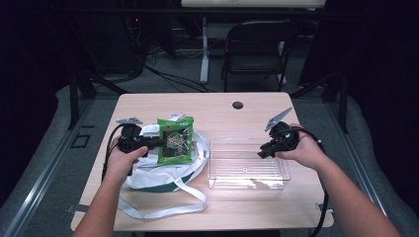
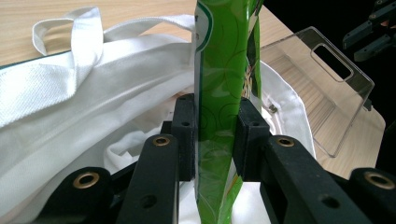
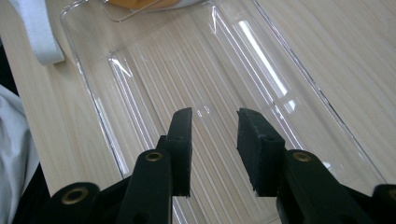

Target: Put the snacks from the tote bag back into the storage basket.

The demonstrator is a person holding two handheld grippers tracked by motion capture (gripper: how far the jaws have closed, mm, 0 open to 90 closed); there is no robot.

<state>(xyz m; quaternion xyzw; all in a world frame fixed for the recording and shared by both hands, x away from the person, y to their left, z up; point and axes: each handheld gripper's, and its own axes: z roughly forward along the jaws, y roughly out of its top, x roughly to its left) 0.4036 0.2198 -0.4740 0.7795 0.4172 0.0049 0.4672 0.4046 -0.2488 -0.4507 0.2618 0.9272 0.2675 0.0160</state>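
The green packet (image 1: 175,140) with dark, printed front is held above the white bag (image 1: 148,173), left of the table's middle, clamped at its left edge. Right of it stands the clear, empty bin (image 1: 247,170).

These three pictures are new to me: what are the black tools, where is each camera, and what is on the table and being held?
A person holds a hand-operated gripper in each hand. The high view looks down over the table; each other view rides on one gripper, looking along its black jaws. On the table lie a white cloth bag and a clear plastic tray. The left gripper is shut on a green snack packet above the bag. The right gripper hangs over the tray, its jaws apart with nothing between them.
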